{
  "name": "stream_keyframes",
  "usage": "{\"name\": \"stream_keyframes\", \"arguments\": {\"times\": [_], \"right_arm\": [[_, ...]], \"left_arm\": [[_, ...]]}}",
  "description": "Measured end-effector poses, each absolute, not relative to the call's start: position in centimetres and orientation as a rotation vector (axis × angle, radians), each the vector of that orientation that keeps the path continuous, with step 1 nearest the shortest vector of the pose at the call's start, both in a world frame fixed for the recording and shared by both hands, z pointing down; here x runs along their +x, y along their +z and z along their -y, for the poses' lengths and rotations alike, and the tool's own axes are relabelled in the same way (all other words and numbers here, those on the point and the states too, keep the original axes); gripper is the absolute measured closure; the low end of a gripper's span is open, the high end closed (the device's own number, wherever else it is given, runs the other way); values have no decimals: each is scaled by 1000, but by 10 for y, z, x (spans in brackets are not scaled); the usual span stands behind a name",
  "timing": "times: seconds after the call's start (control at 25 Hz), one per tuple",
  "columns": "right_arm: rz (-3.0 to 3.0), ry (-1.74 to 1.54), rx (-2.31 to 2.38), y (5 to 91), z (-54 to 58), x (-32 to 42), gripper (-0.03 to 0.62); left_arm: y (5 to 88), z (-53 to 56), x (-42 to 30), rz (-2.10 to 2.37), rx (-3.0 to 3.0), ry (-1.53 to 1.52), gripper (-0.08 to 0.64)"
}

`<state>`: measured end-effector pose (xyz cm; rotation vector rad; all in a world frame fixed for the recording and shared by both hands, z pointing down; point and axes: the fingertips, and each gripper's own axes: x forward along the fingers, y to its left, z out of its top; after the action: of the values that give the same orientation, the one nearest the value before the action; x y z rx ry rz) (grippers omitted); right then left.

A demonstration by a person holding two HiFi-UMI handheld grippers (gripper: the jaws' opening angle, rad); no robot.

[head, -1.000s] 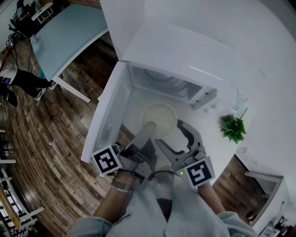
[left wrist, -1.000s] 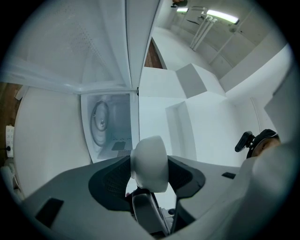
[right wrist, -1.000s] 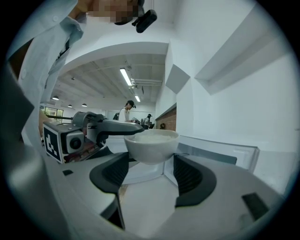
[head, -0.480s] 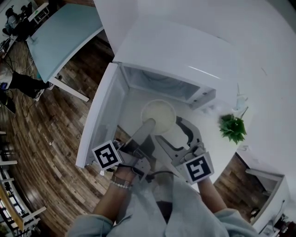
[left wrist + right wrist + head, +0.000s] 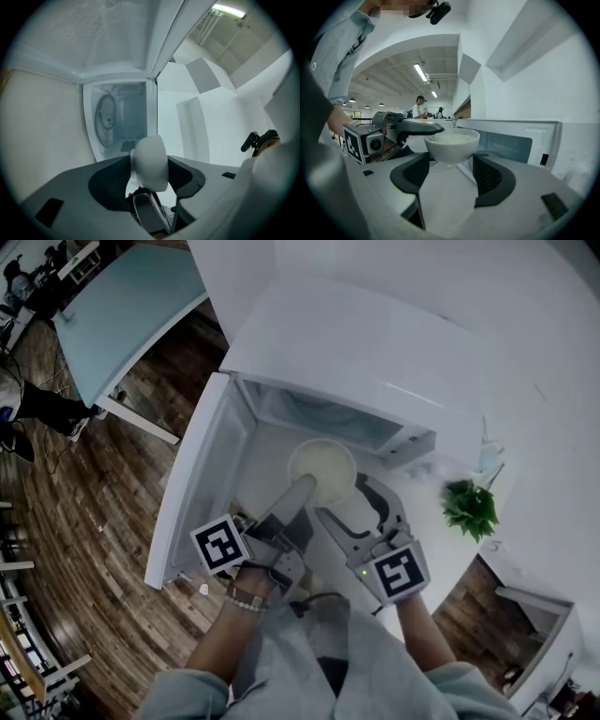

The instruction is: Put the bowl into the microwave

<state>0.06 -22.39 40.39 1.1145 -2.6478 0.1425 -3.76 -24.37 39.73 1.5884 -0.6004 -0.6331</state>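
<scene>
A white bowl [image 5: 323, 468] hangs in the air just in front of the open microwave [image 5: 356, 343]. My left gripper [image 5: 307, 491] is turned on its side, one jaw over the rim and one under the bowl [image 5: 149, 159], shut on it. From the right, my right gripper [image 5: 345, 501] takes the bowl [image 5: 452, 143] between its fingertips and looks closed against its sides. The right gripper view shows the left gripper [image 5: 419, 129] reaching over the rim. The left gripper view looks into the cavity with its glass turntable [image 5: 105, 119].
The microwave door [image 5: 192, 488] stands swung open to the left of the bowl. A small green plant [image 5: 472, 505] sits on the white counter to the right. A light blue table [image 5: 122, 306] stands beyond on the wooden floor. People stand far off in the room.
Both grippers have moved together with the bowl a little toward the microwave opening and slightly lower. Neither grip looks changed.
</scene>
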Motion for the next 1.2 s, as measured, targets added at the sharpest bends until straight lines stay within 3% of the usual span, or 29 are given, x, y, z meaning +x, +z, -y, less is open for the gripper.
{"name": "stream_keyframes", "arguments": {"times": [1.2], "right_arm": [[2557, 299, 1187, 476, 304, 13, 305]], "left_arm": [[474, 326, -24, 654, 1553, -545, 344]]}}
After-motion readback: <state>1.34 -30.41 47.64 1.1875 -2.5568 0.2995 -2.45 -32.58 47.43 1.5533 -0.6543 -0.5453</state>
